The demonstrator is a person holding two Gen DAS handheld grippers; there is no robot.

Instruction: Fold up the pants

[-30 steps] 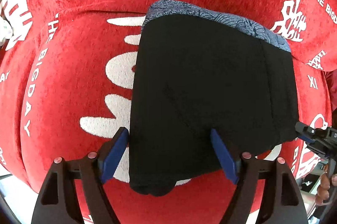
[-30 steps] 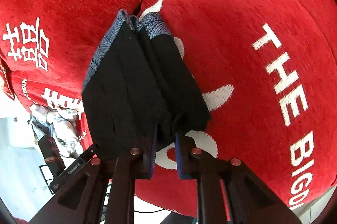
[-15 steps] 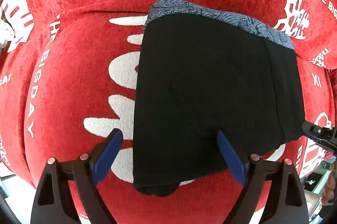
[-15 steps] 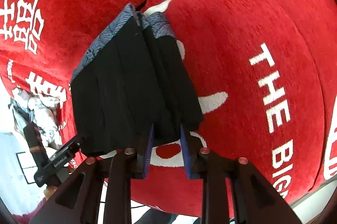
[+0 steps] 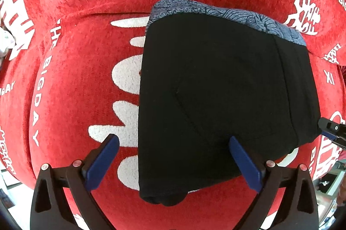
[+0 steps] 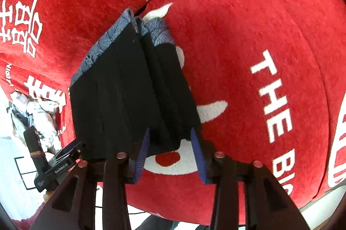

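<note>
Left gripper [image 5: 173,156] and right gripper [image 6: 170,154] have both just been opening, letting go of the folded pants [image 5: 216,89]. Best lift straight up, so nothing drags.

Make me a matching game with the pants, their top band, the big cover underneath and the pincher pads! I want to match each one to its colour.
Things:
1. folded pants
2. waistband
3. cover
4. left gripper pads

Colours:
A. red with white lettering
B. dark blue
C. black
D. grey-blue with a pattern

Pairs: 1-C, 2-D, 3-A, 4-B
</note>
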